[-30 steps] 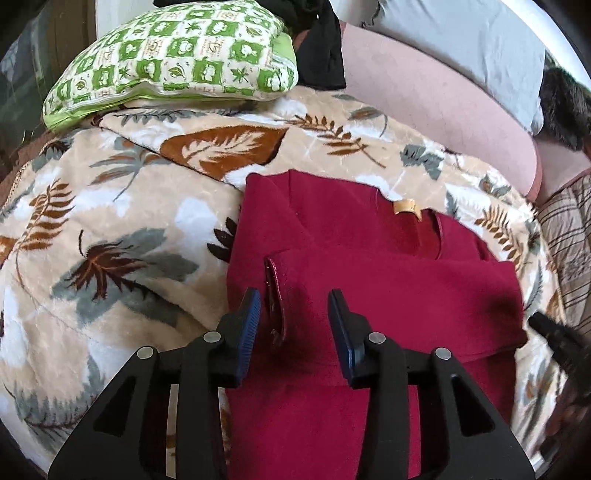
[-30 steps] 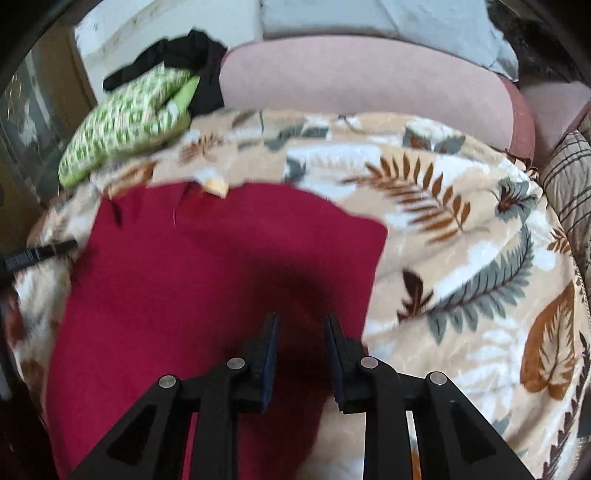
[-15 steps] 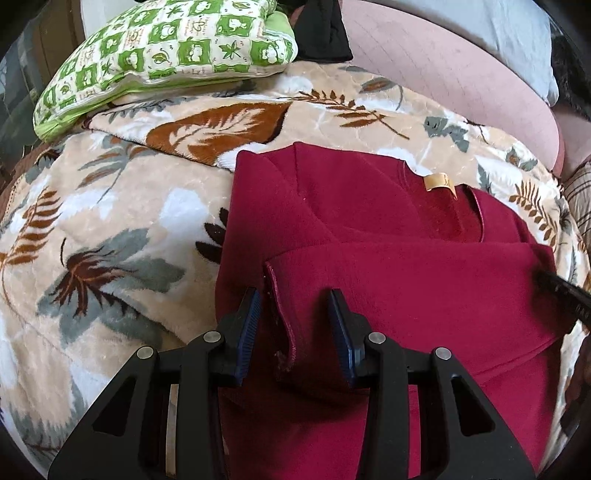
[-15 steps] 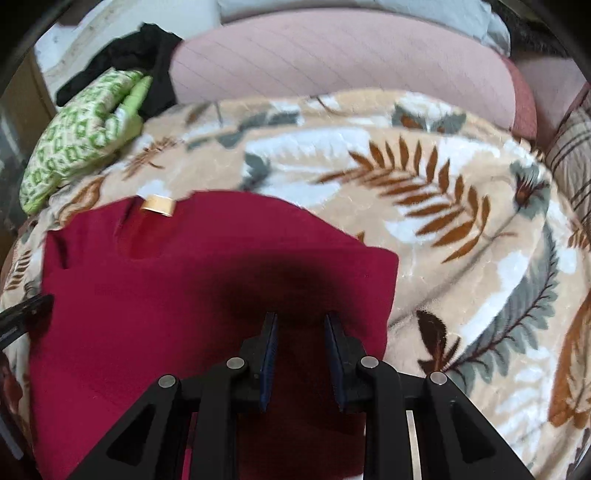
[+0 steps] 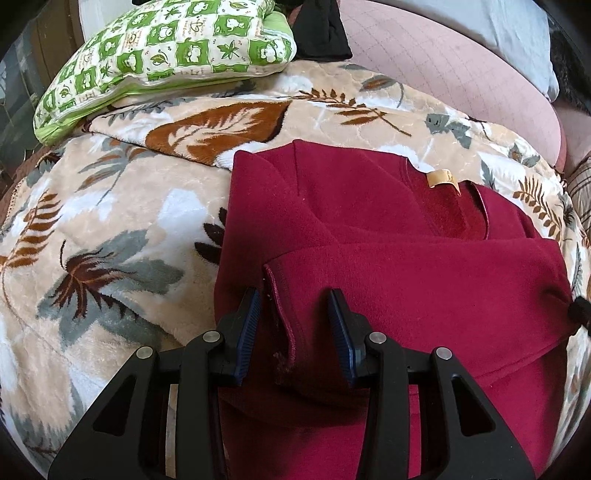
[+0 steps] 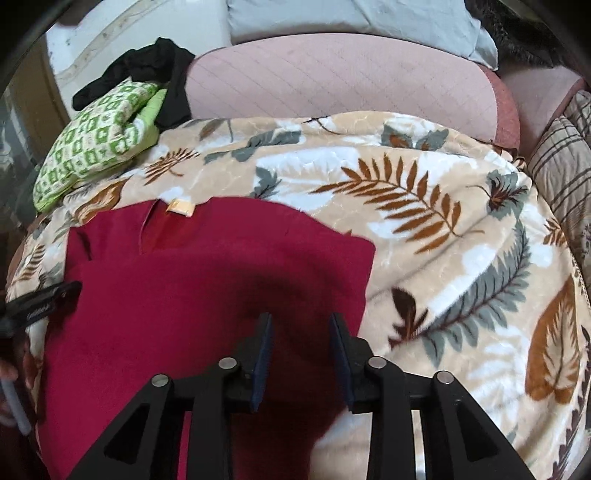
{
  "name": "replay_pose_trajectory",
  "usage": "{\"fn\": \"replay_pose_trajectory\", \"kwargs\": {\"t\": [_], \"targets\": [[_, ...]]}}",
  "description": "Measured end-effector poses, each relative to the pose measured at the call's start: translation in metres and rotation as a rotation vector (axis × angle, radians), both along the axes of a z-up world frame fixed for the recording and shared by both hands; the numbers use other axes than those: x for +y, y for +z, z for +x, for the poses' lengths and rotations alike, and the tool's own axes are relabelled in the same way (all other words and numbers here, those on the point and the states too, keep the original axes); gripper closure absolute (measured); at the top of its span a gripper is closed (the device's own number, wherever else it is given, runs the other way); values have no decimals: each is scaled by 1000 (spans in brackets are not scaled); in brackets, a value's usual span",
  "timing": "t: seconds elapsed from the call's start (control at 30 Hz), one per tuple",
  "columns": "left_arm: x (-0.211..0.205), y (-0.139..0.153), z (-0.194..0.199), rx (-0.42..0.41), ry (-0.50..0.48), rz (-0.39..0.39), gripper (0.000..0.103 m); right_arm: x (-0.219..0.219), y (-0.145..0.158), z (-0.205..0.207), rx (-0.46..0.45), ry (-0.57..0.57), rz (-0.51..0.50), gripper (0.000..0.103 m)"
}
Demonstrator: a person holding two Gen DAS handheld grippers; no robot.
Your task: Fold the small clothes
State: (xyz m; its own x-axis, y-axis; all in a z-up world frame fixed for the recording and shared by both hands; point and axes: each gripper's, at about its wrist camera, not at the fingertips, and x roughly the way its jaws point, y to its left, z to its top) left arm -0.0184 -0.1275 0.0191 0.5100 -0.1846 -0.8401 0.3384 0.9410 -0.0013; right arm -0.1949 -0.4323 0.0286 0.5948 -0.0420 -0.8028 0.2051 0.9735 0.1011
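A dark red top (image 5: 388,266) lies on a leaf-print blanket (image 5: 110,229), neckline and tan label (image 5: 439,178) at the far side. One sleeve is folded across the body, its cuff (image 5: 280,314) between my left fingers. My left gripper (image 5: 295,325) is open, low over the cuff. The top also shows in the right wrist view (image 6: 192,288). My right gripper (image 6: 301,350) is open over the top's right part, near its right edge. The left gripper's tip (image 6: 44,299) shows at that view's left edge.
A green and white patterned pillow (image 5: 166,48) and black clothing (image 5: 321,29) lie at the back left. A pink cushion (image 6: 340,88) runs along the back, with a grey pillow (image 6: 351,14) behind it. A striped cushion (image 6: 561,162) sits at the right.
The right gripper has opened wider and pulled back from the top's right edge. The left gripper stays open over the cuff and has shifted slightly forward over the top.
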Motion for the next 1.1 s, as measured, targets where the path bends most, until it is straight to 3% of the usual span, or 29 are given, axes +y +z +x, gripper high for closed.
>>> {"fn": "replay_pose_trajectory", "kwargs": {"t": [0.1, 0.17, 0.3, 0.5, 0.83, 1.1], "targets": [[0, 0, -3, -8, 0, 4, 65, 2, -17, 1, 43, -4, -43, 59], [2, 2, -7, 3, -4, 0, 65, -5, -28, 5, 63, -13, -6, 51], [15, 12, -25, 22, -15, -27, 65, -17, -21, -8, 43, -52, 107, 51], [39, 15, -69, 77, -4, -35, 65, -7, 4, -55, 5, -31, 115, 49], [105, 21, -158, 167, -13, -87, 65, 39, 0, -149, 91, 57, 233, 49], [138, 16, -213, 245, -36, -110, 65, 59, -17, -219, 163, 55, 360, 49]]}}
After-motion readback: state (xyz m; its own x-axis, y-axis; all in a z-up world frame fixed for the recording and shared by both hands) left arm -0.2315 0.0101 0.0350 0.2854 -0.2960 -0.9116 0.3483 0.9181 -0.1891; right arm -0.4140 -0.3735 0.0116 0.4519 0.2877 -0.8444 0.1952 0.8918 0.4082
